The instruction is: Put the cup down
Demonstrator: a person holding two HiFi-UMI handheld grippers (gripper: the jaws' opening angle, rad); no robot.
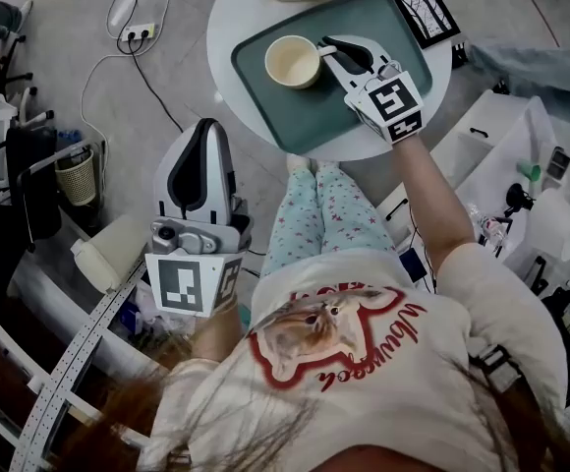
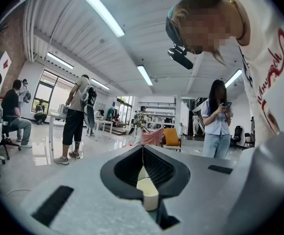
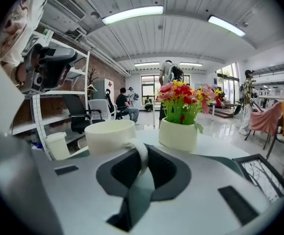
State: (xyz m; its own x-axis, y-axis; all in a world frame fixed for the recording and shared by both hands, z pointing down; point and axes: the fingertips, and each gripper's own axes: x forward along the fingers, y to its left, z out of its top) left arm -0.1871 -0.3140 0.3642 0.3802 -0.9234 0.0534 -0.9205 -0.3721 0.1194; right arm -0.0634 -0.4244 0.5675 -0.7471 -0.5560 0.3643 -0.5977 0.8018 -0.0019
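One cup (image 1: 293,62), handle between right gripper (image 1: 328,50) jaws

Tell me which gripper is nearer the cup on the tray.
Right. The right gripper is at the cup, its jaws closed on the handle; the left gripper is off the table, beside the person's lap.

Surface notes, tabletop and floor.
Cup (image 1: 293,62) matt cream, ceramic-looking; tray (image 1: 305,116) smooth matt green plastic; table (image 1: 228,28) smooth white; floor (image 3: 220,126) glossy.
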